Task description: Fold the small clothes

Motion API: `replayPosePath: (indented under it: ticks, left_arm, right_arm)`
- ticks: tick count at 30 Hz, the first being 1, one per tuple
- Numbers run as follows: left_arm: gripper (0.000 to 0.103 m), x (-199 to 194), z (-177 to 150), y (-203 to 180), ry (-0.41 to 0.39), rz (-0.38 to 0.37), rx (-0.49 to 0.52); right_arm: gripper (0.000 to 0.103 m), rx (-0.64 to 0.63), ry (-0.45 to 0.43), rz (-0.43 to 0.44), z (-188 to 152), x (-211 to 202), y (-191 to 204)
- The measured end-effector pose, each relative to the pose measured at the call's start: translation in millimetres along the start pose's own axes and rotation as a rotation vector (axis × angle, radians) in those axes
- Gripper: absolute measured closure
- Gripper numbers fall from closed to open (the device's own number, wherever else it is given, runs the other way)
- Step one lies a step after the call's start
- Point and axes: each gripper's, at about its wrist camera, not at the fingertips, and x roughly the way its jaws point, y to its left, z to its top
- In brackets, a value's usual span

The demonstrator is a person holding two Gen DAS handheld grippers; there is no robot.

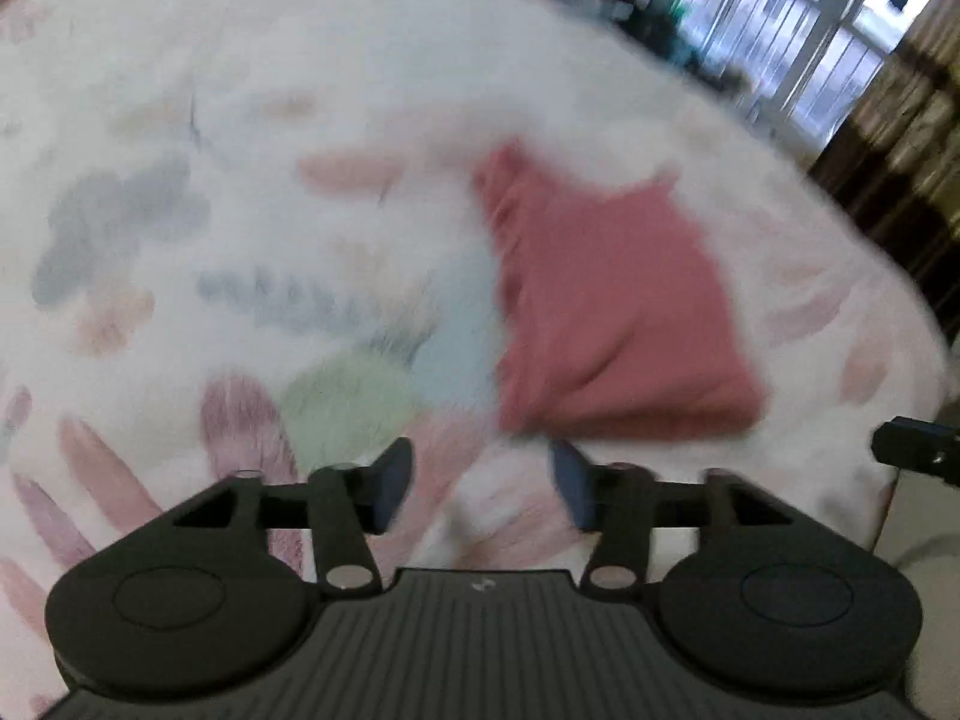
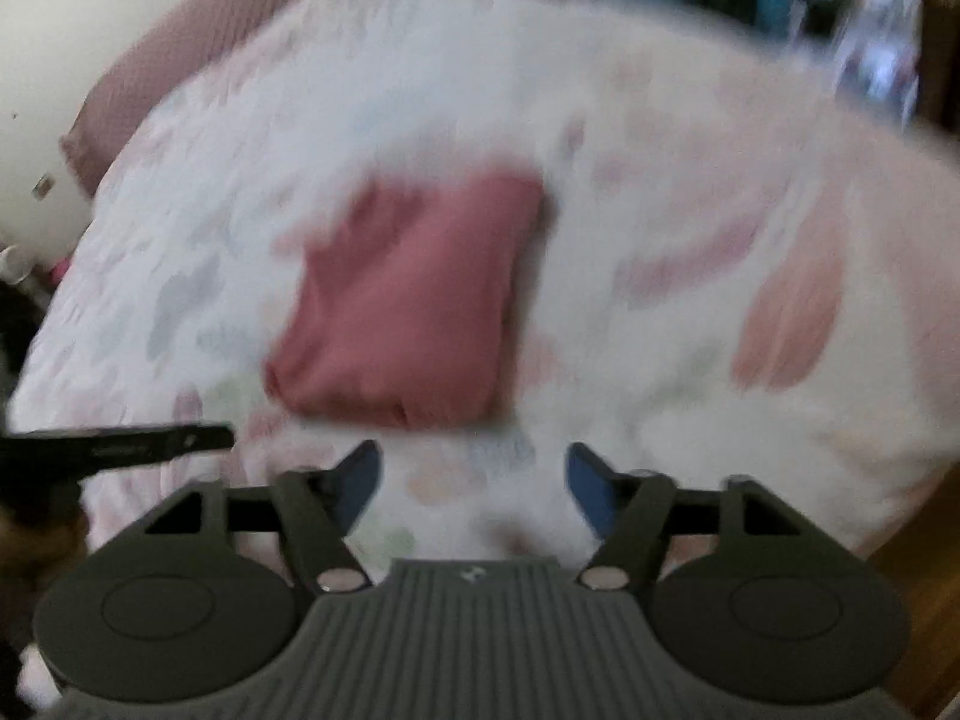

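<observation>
A small pink-red garment (image 1: pixel 606 306) lies folded into a rough rectangle on a white bedspread (image 1: pixel 240 120) with pastel patches. It also shows in the right wrist view (image 2: pixel 414 294). My left gripper (image 1: pixel 483 480) is open and empty, just short of the garment's near edge. My right gripper (image 2: pixel 474 480) is open and empty, a little short of the garment's near edge. A black piece of the left gripper (image 2: pixel 120 447) shows at the left of the right wrist view. Both views are blurred.
The bedspread (image 2: pixel 690 180) covers a bed. A mauve pillow (image 2: pixel 180 48) lies at the bed's far left corner by a white wall. A bright window with bars (image 1: pixel 792 42) is at the far right. Dark furniture stands beyond the bed's far edge.
</observation>
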Motion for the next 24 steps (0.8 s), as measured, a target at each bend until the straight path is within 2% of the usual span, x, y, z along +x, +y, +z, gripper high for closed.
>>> replayPosePath:
  ticks: [1, 3, 6, 8, 11, 16, 20, 24]
  left_arm:
    - [0.015, -12.1, 4.2, -8.9, -0.024, -0.007, 0.004]
    - [0.011, -34.6, 9.8, -28.3, -0.070, 0.005, 0.031]
    - [0.009, -47.3, 17.6, -52.7, -0.084, 0.063, 0.064]
    - [0.009, -48.8, 19.2, -60.8, -0.080, 0.071, 0.068]
    - [0.009, -52.1, 16.8, -67.7, -0.075, 0.045, 0.042]
    - [0.009, -47.3, 18.4, -79.8, -0.080, 0.070, 0.054]
    - [0.009, -47.7, 17.0, -82.2, -0.083, 0.052, 0.051]
    - [0.010, -48.9, 15.5, -88.1, -0.113, 0.083, 0.075]
  right_arm:
    - [0.020, -0.024, -0.066, -0.034, 0.0, -14.8, 15.7]
    - [0.021, -0.070, -0.153, -0.113, 8.0, -32.2, 44.2]
    - [0.021, -0.081, -0.210, -0.204, 9.2, -46.3, 76.2]
    - [0.021, -0.070, -0.207, -0.227, 7.6, -48.2, 84.3]
    - [0.021, -0.063, -0.195, -0.254, 2.1, -44.8, 95.1]
    - [0.021, -0.063, -0.190, -0.252, -9.3, -44.1, 98.6]
    - [0.021, -0.059, -0.183, -0.255, -13.2, -44.1, 96.7]
    - [0.021, -0.045, -0.179, -0.260, -15.3, -44.4, 94.1]
